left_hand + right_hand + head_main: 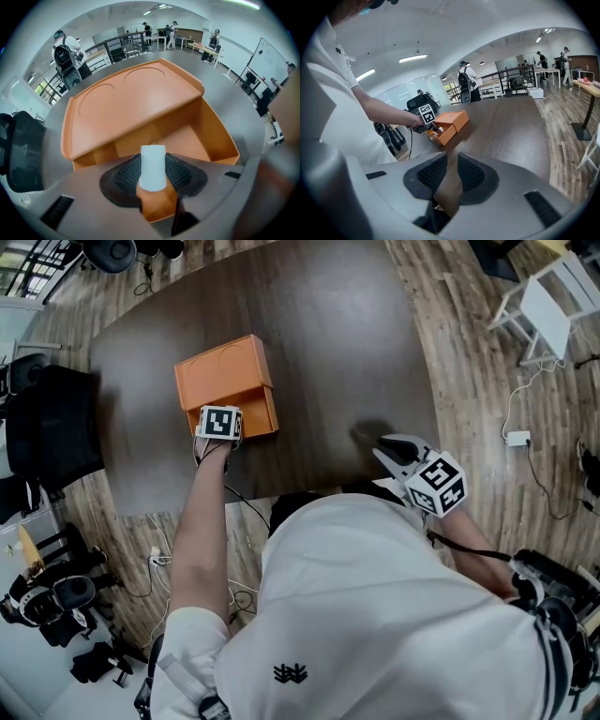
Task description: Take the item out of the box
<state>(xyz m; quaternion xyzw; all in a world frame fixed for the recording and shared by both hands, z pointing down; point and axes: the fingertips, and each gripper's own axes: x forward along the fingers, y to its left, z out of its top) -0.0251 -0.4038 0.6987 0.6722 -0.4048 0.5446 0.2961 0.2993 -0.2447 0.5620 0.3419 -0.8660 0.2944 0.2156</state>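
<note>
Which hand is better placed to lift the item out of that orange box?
Left. The left gripper is at the orange box, jaws closed on the white item; the right gripper hangs empty, apart over the table.

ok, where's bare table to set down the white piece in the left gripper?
Dark wooden tabletop is bare right of the orange lidded box and beyond it to the far edge; widest patch between box and right gripper. Crowded at the box's near side, where the left gripper holds the white block.
</note>
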